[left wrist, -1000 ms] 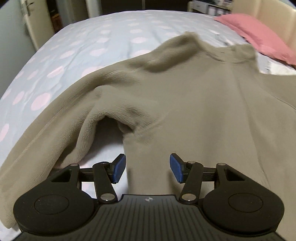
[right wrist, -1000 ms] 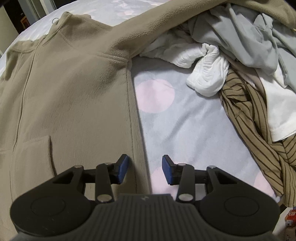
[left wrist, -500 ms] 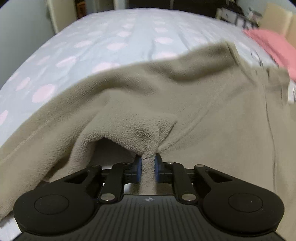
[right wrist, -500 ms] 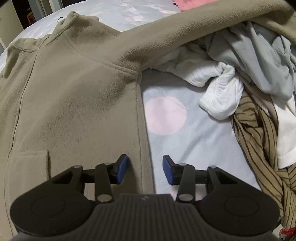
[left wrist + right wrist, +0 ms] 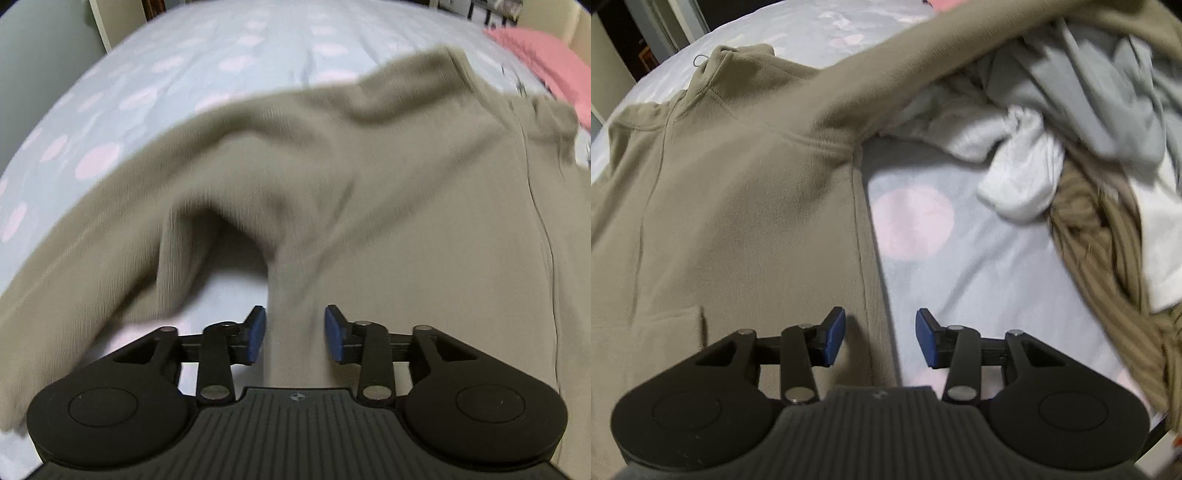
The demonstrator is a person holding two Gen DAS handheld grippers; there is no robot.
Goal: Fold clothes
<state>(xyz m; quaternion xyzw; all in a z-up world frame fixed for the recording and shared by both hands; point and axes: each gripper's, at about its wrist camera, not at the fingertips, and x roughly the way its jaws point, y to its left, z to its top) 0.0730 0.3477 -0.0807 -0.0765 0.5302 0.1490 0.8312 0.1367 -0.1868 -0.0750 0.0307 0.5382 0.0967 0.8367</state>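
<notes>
Fleecy, soft-napped khaki fabric fills both views — a zip-front fleece jacket (image 5: 406, 192) spread flat on the polka-dot bedsheet (image 5: 207, 62), with no readable label or writing. The left gripper (image 5: 294, 334) is opening, blue pads clear of the side-seam fold running up between them. The right gripper (image 5: 880, 338) stands released, straddling the jacket's other edge. Right of it lies a rumpled heap — white terry towel (image 5: 1019, 173), grey garment (image 5: 1089, 96), brown striped shirt (image 5: 1108, 251).

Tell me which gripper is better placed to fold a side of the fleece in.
Probably the left gripper: its opening jaws straddle the khaki fleece side edge, while the right gripper hangs open, half over bedsheet.
</notes>
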